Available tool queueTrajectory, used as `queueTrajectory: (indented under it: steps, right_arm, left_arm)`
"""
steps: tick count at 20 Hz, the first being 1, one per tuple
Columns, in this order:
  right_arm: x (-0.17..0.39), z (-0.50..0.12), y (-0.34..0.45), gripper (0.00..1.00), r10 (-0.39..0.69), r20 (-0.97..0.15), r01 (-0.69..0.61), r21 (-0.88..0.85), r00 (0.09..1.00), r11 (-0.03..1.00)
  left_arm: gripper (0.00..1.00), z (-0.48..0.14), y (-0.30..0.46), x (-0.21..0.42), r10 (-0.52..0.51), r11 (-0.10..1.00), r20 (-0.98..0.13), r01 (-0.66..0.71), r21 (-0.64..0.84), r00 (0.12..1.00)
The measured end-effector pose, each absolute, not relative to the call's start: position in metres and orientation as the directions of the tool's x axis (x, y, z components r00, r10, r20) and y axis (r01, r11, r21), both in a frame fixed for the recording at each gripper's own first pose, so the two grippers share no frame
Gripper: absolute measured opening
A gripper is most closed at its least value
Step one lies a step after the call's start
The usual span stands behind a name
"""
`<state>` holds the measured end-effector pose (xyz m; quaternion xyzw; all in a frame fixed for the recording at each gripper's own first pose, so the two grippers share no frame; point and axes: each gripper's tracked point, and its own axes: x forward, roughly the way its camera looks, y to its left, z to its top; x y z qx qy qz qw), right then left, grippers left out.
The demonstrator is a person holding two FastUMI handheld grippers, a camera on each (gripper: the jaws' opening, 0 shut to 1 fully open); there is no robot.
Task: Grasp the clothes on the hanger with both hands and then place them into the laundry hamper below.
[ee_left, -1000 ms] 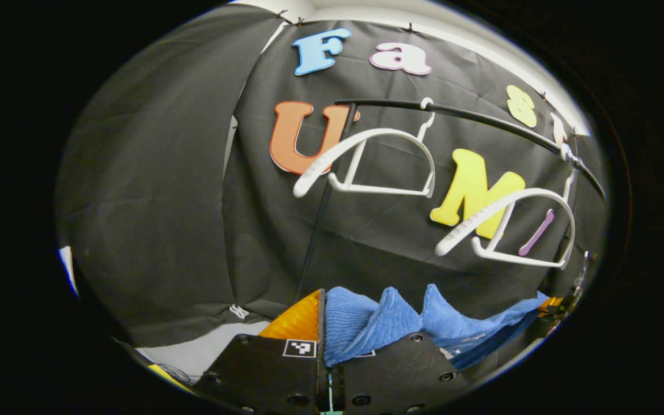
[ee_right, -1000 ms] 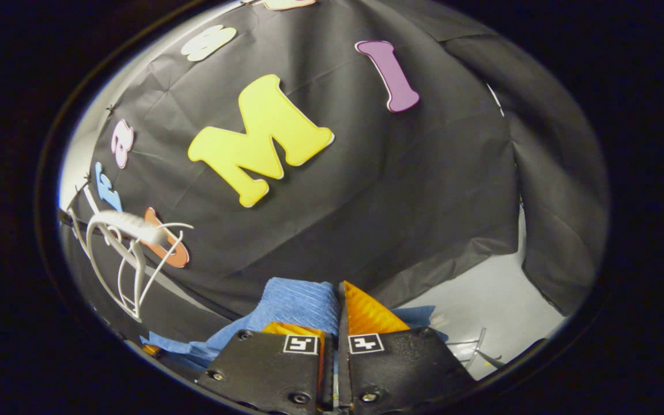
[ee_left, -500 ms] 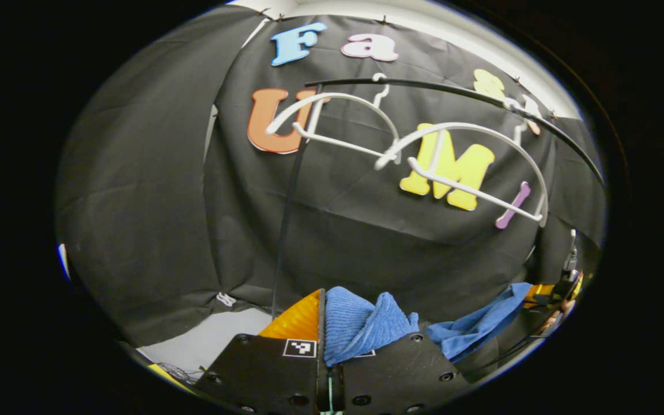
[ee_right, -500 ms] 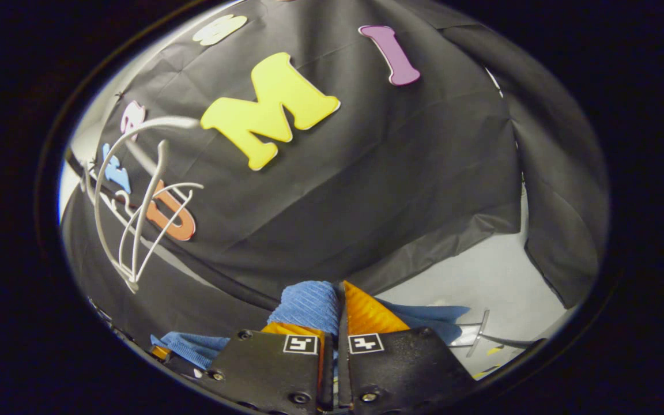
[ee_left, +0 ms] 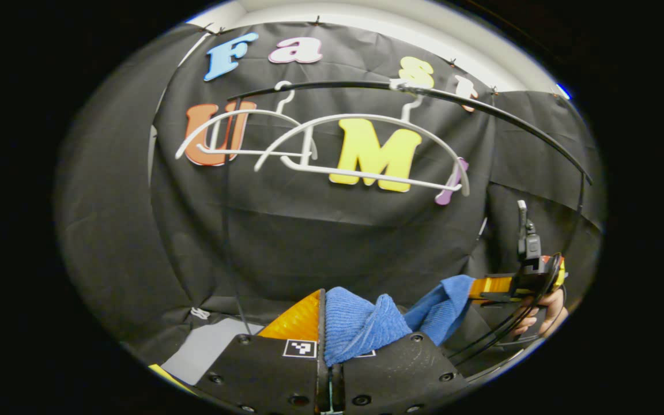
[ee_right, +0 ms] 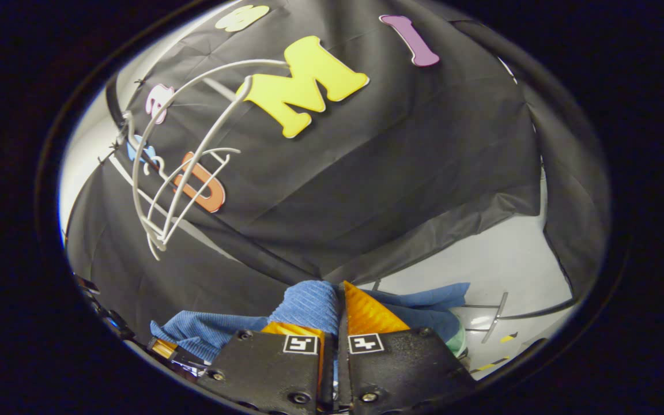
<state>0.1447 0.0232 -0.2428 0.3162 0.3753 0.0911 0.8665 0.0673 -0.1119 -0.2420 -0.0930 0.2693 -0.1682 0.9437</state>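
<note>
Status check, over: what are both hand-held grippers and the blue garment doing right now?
Left hand-held gripper and right hand-held gripper shut on blue garment. Garment off the white hangers, slung between grippers. Hamper unseen; nothing blocking.

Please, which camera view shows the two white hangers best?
The left gripper view: both white hangers hang side-on from the black rail, with their full outlines clear. In the right gripper view the hangers appear end-on and overlapping near the edge.

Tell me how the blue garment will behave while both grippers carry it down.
Probably floppy: the blue garment bunches at the left gripper and sags toward the right gripper. Its ribbed knit likely grips well. Seemingly light.
</note>
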Motion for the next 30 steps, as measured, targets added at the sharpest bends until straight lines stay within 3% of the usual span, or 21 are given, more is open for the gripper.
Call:
queueTrajectory:
  steps: [8, 13, 20, 30]
  right_arm:
    - [0.114, -0.221, 0.062, 0.07, 0.443, -0.549, -0.048, 0.589, 0.709, 0.807]
    - [0.085, -0.256, 0.063, 0.07, 0.459, -0.604, -0.035, 0.581, 0.651, 0.813]
    - [0.076, -0.342, 0.063, 0.06, 0.407, -0.737, 0.032, 0.501, 0.539, 0.865]
    - [0.063, -0.440, 0.060, 0.07, 0.310, -0.880, 0.020, 0.339, 0.359, 0.940]
  left_arm:
    - [0.06, -0.244, -0.157, 0.035, -0.479, 0.878, -0.480, 0.407, -0.252, 0.735]
    - [0.07, -0.278, -0.170, 0.017, -0.497, 0.865, -0.537, 0.440, -0.241, 0.682]
    - [0.07, -0.358, -0.163, -0.003, -0.438, 0.889, -0.673, 0.400, -0.224, 0.596]
    - [0.07, -0.459, -0.144, -0.023, -0.328, 0.932, -0.828, 0.300, -0.204, 0.455]
